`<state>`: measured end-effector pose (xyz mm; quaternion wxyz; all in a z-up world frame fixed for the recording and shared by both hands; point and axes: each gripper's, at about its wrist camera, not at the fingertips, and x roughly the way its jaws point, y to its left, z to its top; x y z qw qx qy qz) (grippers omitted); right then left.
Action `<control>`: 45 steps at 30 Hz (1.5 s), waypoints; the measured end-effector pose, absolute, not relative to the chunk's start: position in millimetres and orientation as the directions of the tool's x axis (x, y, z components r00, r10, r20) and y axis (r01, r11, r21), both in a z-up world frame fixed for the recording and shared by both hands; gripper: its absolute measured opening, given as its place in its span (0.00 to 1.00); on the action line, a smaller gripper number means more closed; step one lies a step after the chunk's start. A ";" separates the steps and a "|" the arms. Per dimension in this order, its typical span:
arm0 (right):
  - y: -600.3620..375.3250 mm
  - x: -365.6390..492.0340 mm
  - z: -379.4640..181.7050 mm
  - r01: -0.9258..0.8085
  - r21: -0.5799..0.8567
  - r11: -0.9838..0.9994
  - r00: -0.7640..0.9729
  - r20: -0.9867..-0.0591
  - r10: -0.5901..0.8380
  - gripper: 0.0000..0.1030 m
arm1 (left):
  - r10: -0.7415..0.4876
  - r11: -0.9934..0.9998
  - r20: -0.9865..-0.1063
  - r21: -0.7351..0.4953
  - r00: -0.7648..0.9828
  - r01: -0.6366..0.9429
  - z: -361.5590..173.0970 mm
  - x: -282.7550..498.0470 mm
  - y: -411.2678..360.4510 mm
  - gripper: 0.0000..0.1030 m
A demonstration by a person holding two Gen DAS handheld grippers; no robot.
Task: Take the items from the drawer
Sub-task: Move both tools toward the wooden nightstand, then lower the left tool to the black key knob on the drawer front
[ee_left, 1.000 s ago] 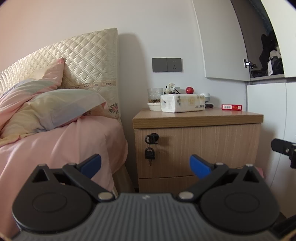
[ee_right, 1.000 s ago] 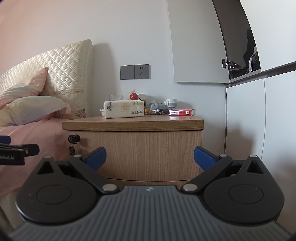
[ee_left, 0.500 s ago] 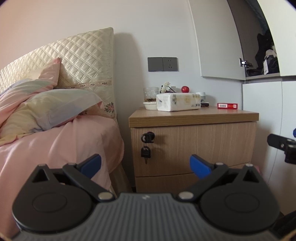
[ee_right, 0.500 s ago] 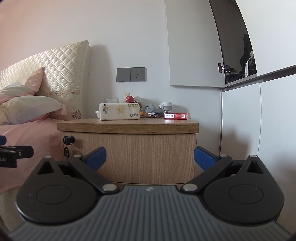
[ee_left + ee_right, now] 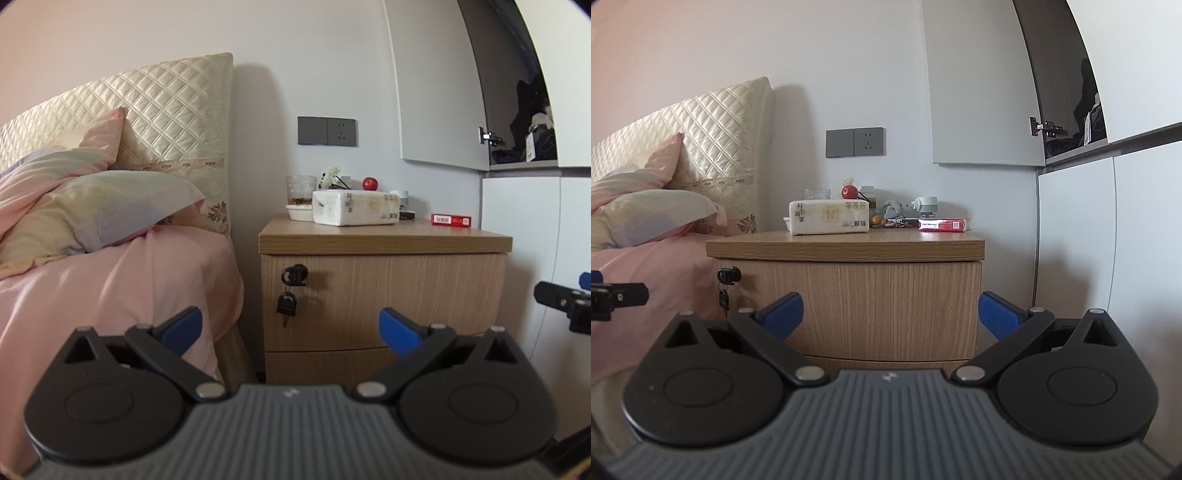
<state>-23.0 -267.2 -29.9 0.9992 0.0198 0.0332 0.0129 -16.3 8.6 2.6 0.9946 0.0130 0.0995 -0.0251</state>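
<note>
Your left gripper (image 5: 290,326) fills the bottom of its view with its blue fingertips (image 5: 183,325) spread wide and nothing between them. Your right gripper (image 5: 890,314) looks the same low in its own view, jaws apart and empty.

Both point at the wooden nightstand (image 5: 384,291), which sits in the middle of each frame. Its upper drawer (image 5: 857,310) is shut, the front flush under the tabletop, and a second drawer front (image 5: 325,363) shows just below it in the left view. A black lock with a key (image 5: 287,304) hanging from it sits at the upper left corner of the top drawer front. Neither gripper touches the nightstand.

On the tabletop you have a white tissue pack (image 5: 829,217) near the centre, a glass (image 5: 301,188) behind it to the left, a red ball (image 5: 369,183) behind it, and a red box (image 5: 945,224) toward the right edge. The bed with pink sheets (image 5: 110,280) and pillows (image 5: 92,206) takes up the left of the frame, and white cabinets (image 5: 1108,240) stand at the right.

What lies inside the drawer cannot be seen.
</note>
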 end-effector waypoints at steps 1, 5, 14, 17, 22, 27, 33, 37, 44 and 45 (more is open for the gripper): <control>-267.6 -25.8 -28.1 -0.026 0.046 0.999 0.998 -0.056 0.029 1.00 | -0.050 0.998 -0.197 0.017 0.979 0.055 2.9 -17.2 9.2 1.00; -269.1 -26.6 -22.4 -0.007 0.054 0.999 0.996 -0.089 0.012 1.00 | -0.060 0.998 -0.198 0.010 0.978 0.064 5.0 -19.1 11.4 1.00; -292.6 -18.9 -6.2 -0.011 0.202 0.979 0.982 -0.181 0.049 1.00 | -0.088 0.996 -0.194 0.011 0.977 0.092 9.2 -23.0 12.2 1.00; -293.5 -14.0 1.2 -0.046 0.215 0.976 0.975 -0.201 0.090 1.00 | -0.089 0.996 -0.194 0.005 0.977 0.092 8.6 -24.1 11.5 1.00; -295.7 -4.0 19.0 -0.086 0.231 0.969 0.978 -0.166 0.126 1.00 | -0.092 0.996 -0.193 -0.019 0.977 0.090 7.4 -25.7 15.0 1.00; -301.7 6.2 28.5 -0.080 0.233 0.969 0.987 -0.121 0.111 1.00 | -0.081 0.996 -0.213 0.007 0.974 0.084 2.1 -20.0 11.9 1.00; -297.7 27.8 27.5 -0.080 0.212 0.974 0.995 -0.039 0.090 1.00 | -0.109 0.994 -0.159 0.012 0.981 0.113 17.5 -15.8 18.0 1.00; -299.9 37.6 33.9 -0.100 0.231 0.968 0.994 -0.023 0.108 1.00 | -0.075 0.997 -0.146 0.025 0.986 0.079 27.0 -10.7 18.5 1.00; -305.3 53.9 50.5 -0.067 0.217 0.974 0.998 0.015 0.065 1.00 | -0.068 0.997 -0.138 0.028 0.988 0.073 43.0 4.6 8.8 1.00; -305.2 56.2 52.5 -0.048 0.209 0.977 0.999 0.022 0.044 1.00 | -0.062 0.997 -0.132 0.039 0.989 0.067 45.3 7.7 5.9 1.00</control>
